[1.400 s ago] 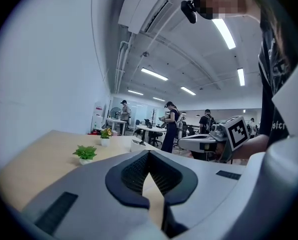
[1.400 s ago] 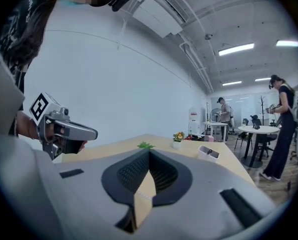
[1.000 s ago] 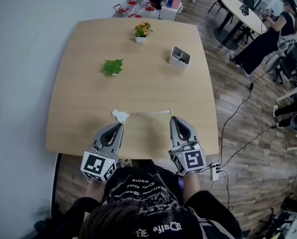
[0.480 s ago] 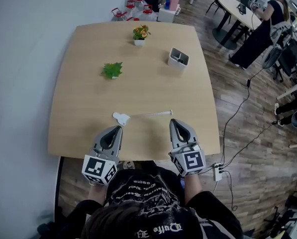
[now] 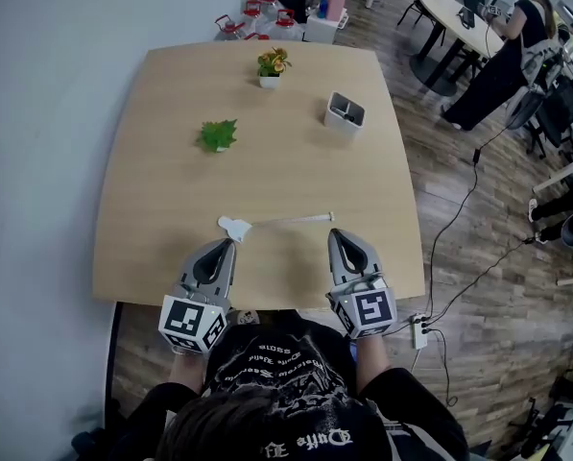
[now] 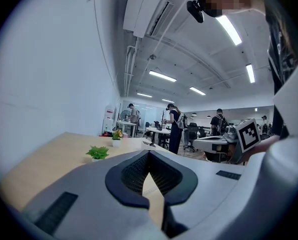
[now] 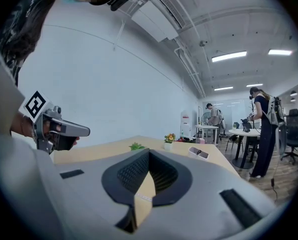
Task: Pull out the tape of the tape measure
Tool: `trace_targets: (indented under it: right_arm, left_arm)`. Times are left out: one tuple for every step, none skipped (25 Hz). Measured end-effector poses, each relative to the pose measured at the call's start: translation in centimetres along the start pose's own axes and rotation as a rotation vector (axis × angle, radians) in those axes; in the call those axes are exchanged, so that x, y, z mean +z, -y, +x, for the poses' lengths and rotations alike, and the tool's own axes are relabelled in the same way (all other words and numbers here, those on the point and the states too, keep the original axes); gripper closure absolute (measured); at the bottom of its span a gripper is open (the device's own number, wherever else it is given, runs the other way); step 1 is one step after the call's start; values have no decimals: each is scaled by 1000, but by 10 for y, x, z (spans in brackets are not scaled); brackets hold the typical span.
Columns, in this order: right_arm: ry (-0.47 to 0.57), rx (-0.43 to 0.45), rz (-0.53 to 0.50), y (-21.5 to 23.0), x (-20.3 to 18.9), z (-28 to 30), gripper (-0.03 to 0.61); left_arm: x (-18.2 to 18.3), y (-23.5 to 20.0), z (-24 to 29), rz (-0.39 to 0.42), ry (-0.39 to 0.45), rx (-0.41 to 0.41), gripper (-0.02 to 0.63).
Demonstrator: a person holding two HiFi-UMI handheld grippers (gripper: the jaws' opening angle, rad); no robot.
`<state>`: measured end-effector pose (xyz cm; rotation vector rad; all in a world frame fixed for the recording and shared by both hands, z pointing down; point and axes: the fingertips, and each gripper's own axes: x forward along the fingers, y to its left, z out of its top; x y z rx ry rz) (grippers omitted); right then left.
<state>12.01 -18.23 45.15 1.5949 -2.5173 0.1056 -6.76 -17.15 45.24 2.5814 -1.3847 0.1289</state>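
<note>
A small white tape measure (image 5: 233, 226) lies on the wooden table (image 5: 171, 190) near its front edge. A thin pale strip of tape (image 5: 291, 219) runs out of it to the right. My left gripper (image 5: 230, 242) rests just in front of the case, shut and holding nothing. My right gripper (image 5: 333, 231) sits just in front of the tape's free end, also shut and empty. In the left gripper view the jaws (image 6: 149, 152) meet at the tips over bare table. The right gripper view shows the same closed jaws (image 7: 149, 151), with the left gripper (image 7: 54, 129) off to the side.
A small green plant (image 5: 217, 134), a flower pot (image 5: 272, 63) and a white box (image 5: 345, 111) stand on the table's far half. A white wall runs along the left. On the wooden floor to the right lie a cable and a power strip (image 5: 420, 332). A person (image 5: 502, 60) stands by a round table.
Both grippers and the tape measure have kept still. Only the head view shifted slightly.
</note>
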Motion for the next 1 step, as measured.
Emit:
trace_targets:
  right_arm:
    - [-2,-1,1,0,-1,0,575]
  left_arm:
    - [0,0,0,0,2,-2,611]
